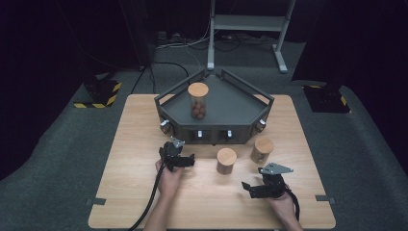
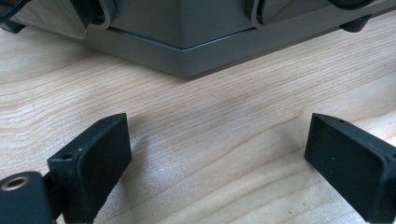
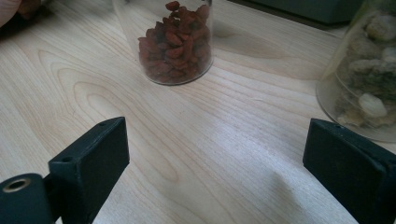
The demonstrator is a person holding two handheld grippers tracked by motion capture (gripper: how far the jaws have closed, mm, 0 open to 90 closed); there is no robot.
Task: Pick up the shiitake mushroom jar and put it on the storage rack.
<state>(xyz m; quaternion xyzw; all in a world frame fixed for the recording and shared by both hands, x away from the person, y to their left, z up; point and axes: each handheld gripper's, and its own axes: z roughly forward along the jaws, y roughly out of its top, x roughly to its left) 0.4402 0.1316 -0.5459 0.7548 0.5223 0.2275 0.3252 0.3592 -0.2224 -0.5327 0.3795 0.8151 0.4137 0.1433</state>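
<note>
Right tongs (image 3: 212, 154) released, empty, facing jar of red dried berries (image 3: 173, 42). Left tongs (image 2: 215, 154) released, empty, above counter (image 2: 210, 126).

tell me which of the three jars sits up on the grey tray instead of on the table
The tallest jar, holding round brown pieces, stands on the grey tray. The red-filled jar and the pale-filled jar stand on the table.
</note>
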